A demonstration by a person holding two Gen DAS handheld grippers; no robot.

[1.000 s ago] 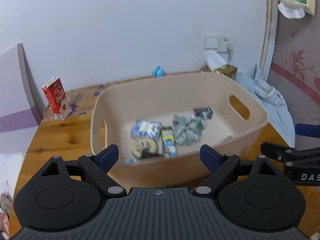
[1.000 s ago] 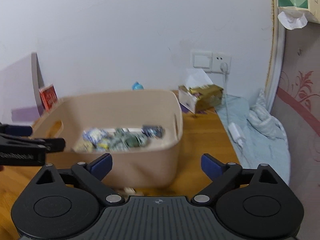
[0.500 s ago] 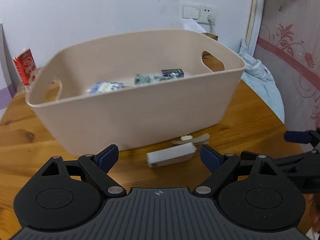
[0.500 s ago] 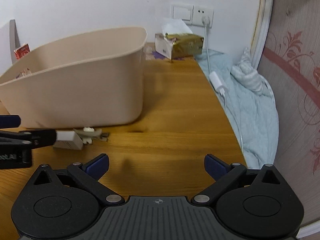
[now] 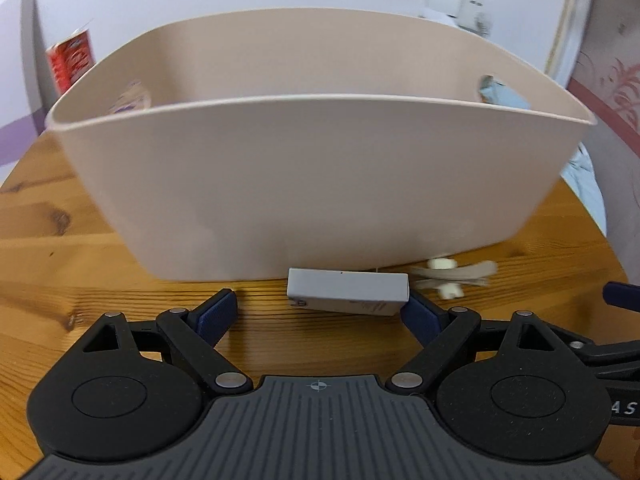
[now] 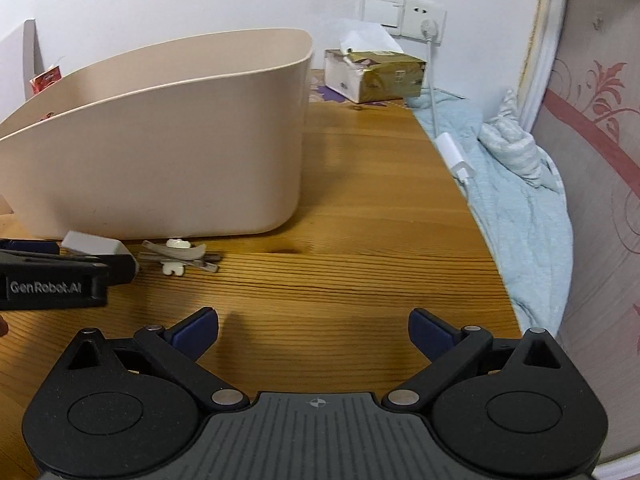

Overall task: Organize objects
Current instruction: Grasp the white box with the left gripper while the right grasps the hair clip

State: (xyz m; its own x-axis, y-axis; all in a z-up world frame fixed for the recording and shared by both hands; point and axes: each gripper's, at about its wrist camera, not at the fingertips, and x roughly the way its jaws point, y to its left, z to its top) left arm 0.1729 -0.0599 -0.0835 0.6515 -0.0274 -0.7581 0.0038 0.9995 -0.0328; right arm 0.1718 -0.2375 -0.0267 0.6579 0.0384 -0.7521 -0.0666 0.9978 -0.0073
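A beige plastic bin [image 5: 320,184] stands on the wooden table; it also shows in the right wrist view [image 6: 160,152]. A small white-grey box [image 5: 347,290] lies flat on the table against the bin's near wall. My left gripper [image 5: 320,314] is open, low over the table, its right pad touching the box's right end. A beige hair clip [image 5: 454,274] lies to the right of the box; it also shows in the right wrist view [image 6: 180,258]. My right gripper [image 6: 314,330] is open and empty above bare table, to the right of the clip.
A red carton [image 5: 70,60] stands behind the bin at left. A tissue box [image 6: 374,76] sits by the wall sockets. A light-blue blanket [image 6: 508,192] with a white charger [image 6: 452,154] lies past the table's right edge.
Both grippers have dropped lower and moved closer to the table. My left gripper has closed in on the white box, which now lies between its fingers. The bin's contents are out of sight.
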